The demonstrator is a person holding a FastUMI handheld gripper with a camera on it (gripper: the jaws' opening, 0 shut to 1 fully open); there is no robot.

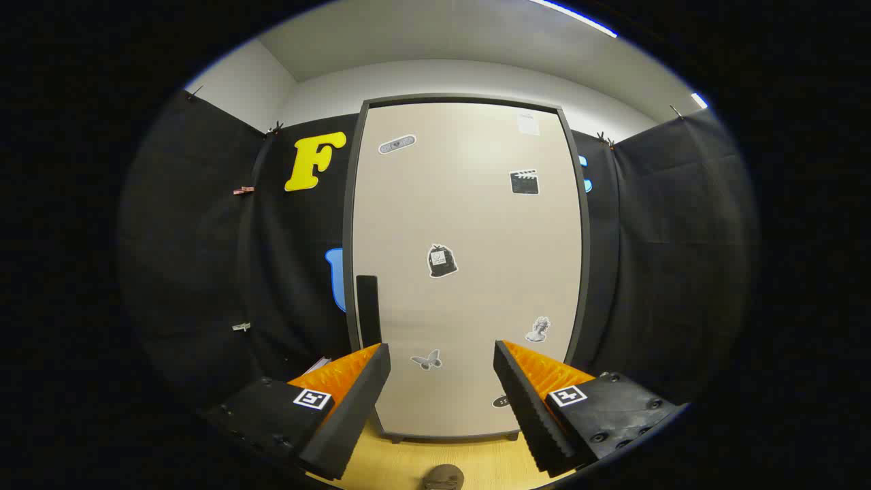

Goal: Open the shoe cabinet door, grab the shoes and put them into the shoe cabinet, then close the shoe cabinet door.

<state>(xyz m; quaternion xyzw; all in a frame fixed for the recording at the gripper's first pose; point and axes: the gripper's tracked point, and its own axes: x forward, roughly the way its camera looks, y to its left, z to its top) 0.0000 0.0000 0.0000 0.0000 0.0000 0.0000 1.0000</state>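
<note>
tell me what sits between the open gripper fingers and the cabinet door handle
Nothing. In the gripper view the gripper is open, holding nothing, and bare air separates it from the dark handle on the shut cabinet door.

The gripper-mounted fisheye camera faces the closed cabinet door [468, 272] head-on from nearby, low enough that the wooden floor [490, 463] shows at the door's foot and the ceiling [435, 41] above it; the gripper [442, 357] has its two fingers spread apart, framing the door's lower part
</note>
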